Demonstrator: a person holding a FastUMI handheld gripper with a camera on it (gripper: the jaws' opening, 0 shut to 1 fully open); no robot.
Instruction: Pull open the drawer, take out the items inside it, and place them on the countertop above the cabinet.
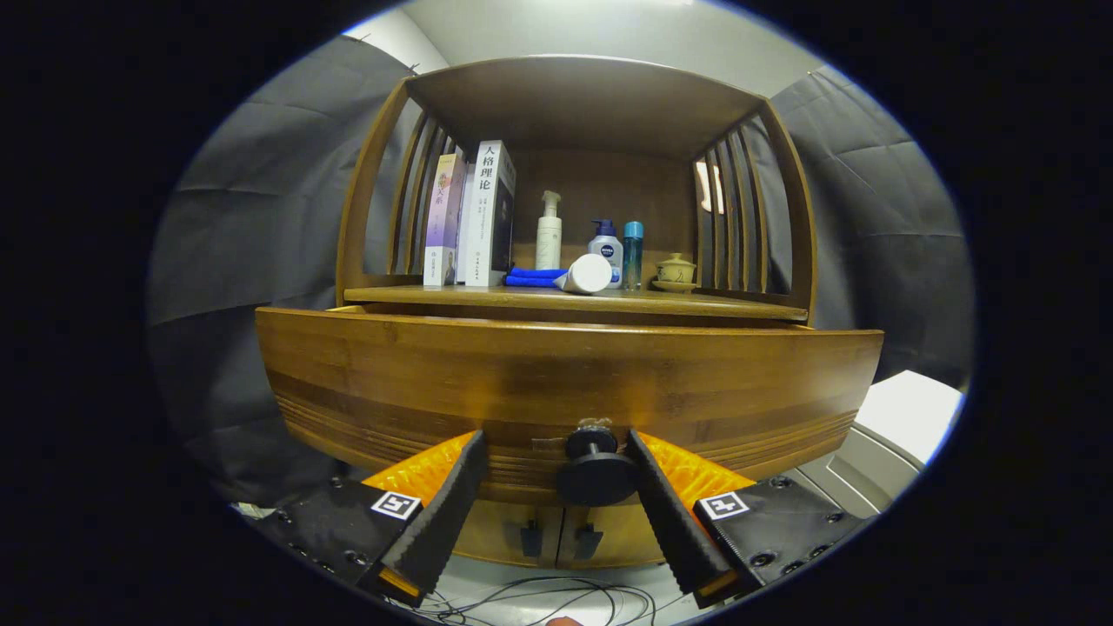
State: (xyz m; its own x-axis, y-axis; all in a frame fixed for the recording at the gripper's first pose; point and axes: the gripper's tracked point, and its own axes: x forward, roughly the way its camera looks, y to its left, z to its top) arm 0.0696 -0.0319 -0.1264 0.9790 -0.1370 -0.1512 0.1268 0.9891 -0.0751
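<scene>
Gripper view shows my gripper (556, 452) spread open, the drawer's black knob (596, 469) between its fingers, nearer the right one. I see the wooden drawer (565, 382) pulled out below the countertop (696, 304), where books (474, 217) stand far left beside bottles (600, 248).

One drawer (569, 382) is seen, bearing one black knob (596, 469). Above the drawer, on the tabletop (739, 306), two upright books (474, 217), three standing bottles (549, 230), one white tube (584, 275), one blue cloth (532, 277) and one lidded cup (676, 269) are counted. Below the drawer, two door handles (558, 540) are seen.
</scene>
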